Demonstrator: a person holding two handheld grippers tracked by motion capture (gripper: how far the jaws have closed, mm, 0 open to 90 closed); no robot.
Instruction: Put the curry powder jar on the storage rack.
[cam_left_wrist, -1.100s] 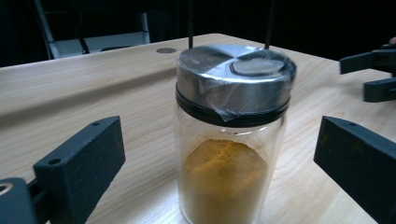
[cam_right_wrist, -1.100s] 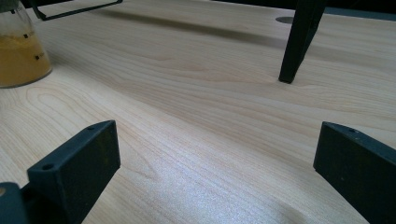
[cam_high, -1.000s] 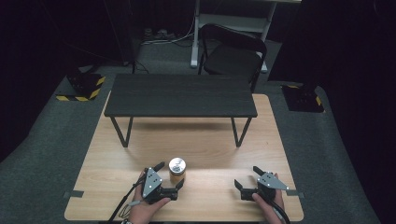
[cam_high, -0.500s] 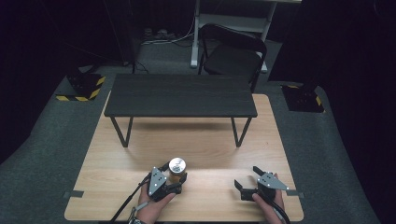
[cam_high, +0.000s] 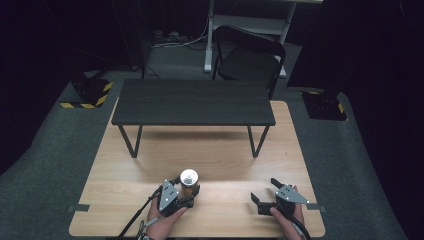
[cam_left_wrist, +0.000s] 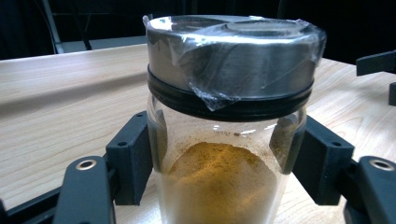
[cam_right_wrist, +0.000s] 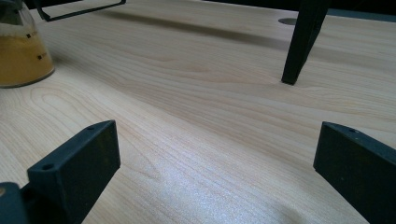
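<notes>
One glass jar (cam_left_wrist: 224, 135) stands upright on the light wooden table (cam_high: 215, 150), near its front edge and left of centre. Your left gripper view shows the contents: a yellow-orange powder filling roughly the lower part of the clear body, with dust on the glass above it. A metal lid with a black band closes the top, and a torn piece of clear film lies over that lid.

Your left gripper (cam_high: 181, 196) has its jaws around the jar body, one black pad at each side. The pads (cam_left_wrist: 133, 163) sit against the glass or just beside it; you cannot tell from these views whether they press on it.

Your right gripper (cam_high: 267, 194) rests low over the table near the front right corner, well apart from the jar. Its jaws are spread wide with bare wood between them.

Check the room around you. A low black bench (cam_high: 192, 102) stands on the far half of the table, and open wood lies between its legs and the two grippers. A black chair (cam_high: 247, 57) stands on the carpet beyond the table.

Your right gripper view shows the jar at its upper left edge and one bench leg (cam_right_wrist: 301, 39) at close range. The high view shows the lid as a bright disc and both hands at the front edge.
</notes>
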